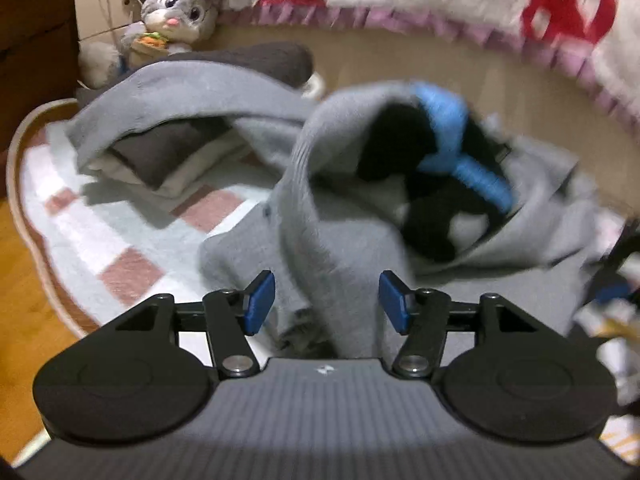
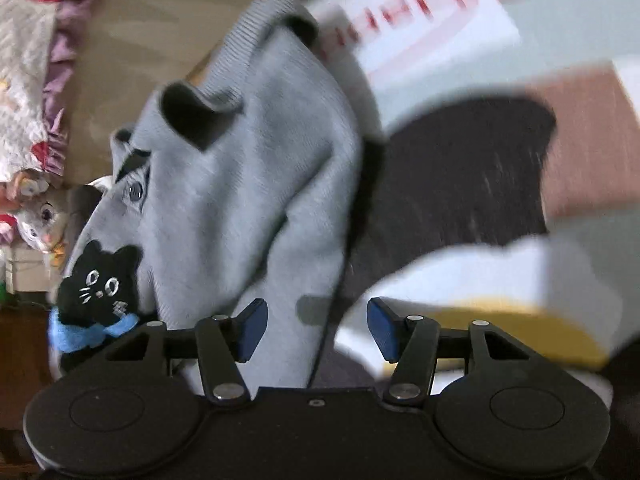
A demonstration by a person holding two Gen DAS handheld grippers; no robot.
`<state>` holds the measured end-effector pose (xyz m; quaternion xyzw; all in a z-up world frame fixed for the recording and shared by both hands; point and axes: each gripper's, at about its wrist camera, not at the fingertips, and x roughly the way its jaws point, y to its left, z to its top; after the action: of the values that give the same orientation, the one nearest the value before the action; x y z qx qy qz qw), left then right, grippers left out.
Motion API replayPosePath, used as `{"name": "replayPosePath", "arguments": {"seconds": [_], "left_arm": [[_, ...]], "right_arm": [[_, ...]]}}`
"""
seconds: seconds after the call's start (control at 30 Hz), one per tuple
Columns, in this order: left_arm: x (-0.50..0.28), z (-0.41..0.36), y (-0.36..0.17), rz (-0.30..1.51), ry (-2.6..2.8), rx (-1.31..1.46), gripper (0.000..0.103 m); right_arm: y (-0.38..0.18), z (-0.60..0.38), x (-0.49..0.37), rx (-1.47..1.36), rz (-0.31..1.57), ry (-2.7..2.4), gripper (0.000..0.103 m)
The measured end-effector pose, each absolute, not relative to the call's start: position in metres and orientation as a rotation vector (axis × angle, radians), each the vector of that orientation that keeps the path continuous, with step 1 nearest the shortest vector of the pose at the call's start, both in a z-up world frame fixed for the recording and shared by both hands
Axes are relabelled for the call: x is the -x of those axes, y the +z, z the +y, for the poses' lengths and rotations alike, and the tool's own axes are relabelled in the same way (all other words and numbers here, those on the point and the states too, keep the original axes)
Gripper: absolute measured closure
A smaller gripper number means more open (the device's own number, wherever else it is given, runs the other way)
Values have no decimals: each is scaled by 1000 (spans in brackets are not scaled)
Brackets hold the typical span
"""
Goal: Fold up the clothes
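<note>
A grey knit sweater (image 1: 340, 240) lies crumpled on the checked rug (image 1: 120, 240), with a black cat patch and blue scarf (image 1: 440, 184) showing inside a raised fold. My left gripper (image 1: 327, 302) is open, and a ridge of the grey knit rises between its blue pads (image 1: 260, 302) without touching either. In the right wrist view the same sweater (image 2: 248, 168) hangs blurred, showing the cat patch (image 2: 100, 280) and a button (image 2: 134, 192). My right gripper (image 2: 316, 328) is open, with the sweater's edge loose between its pads (image 2: 380, 330).
A pile of folded dark and cream clothes (image 1: 160, 160) sits under another grey garment at the left. A plush rabbit (image 1: 176, 12) leans by a bed with a red-printed quilt (image 1: 440, 0). Wooden floor (image 1: 24, 280) borders the rug. A dark garment (image 2: 460, 180) lies to the right of the sweater.
</note>
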<state>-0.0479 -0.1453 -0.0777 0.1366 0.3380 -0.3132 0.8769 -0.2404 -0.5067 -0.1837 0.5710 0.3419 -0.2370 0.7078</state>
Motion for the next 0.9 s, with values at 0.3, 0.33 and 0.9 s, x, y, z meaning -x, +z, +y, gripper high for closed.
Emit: {"name": "replayPosePath", "arguments": {"seconds": [0.3,0.33,0.9], "left_arm": [[36,-154,-90,718,-664,-262,42],[33,-154,-91,714,-670,-259,42],[3,-170,-6,345,-534,-465,98]], "right_arm": [[-169,-426,172,-506,829,-507,44],[-168,-420,169,-479,824,-485,56],[-77,-482,236,-550,526,-602,100]]}}
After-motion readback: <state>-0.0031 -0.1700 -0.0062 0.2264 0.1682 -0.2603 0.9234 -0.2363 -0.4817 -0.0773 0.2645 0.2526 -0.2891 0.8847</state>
